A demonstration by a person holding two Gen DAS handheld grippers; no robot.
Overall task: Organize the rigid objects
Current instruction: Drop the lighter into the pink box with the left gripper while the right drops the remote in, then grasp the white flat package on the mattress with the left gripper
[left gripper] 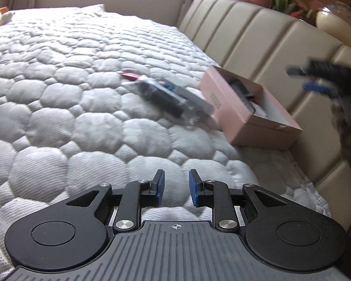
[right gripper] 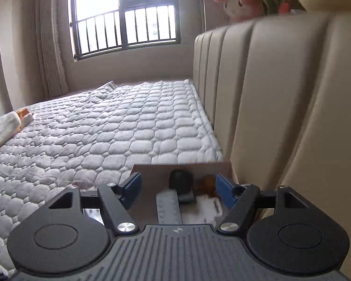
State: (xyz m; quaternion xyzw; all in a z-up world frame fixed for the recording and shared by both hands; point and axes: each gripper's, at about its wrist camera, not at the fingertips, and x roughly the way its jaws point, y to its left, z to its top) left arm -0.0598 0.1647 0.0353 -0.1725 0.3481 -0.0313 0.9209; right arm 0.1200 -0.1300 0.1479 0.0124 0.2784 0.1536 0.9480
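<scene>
A clear pack [left gripper: 173, 98] lies on the quilted bed [left gripper: 58, 93], just left of a pink box [left gripper: 224, 107] that stands against the headboard [left gripper: 257, 35]. The pack is blurred; it looks like a flat transparent case with dark, blue and grey parts inside. A small red thing [left gripper: 129, 75] lies at its far left end, too blurred to name. By its look the pack is light and stiff, with slick plastic faces; taking it across the narrow width near the middle should hold best, since a grip at one end could let it swing or slip.

The box is open on top and already holds a grey remote [right gripper: 169, 207], a dark round item [right gripper: 181, 182] and something brown [right gripper: 208, 185]. It is thin card and would likely slide on the bedding if nudged.

The left gripper [left gripper: 176, 187] hovers low over the near part of the bed, its jaws parted by a narrow gap and empty. The right gripper [right gripper: 179, 193] hangs above the box, jaws spread wide, holding nothing.
</scene>
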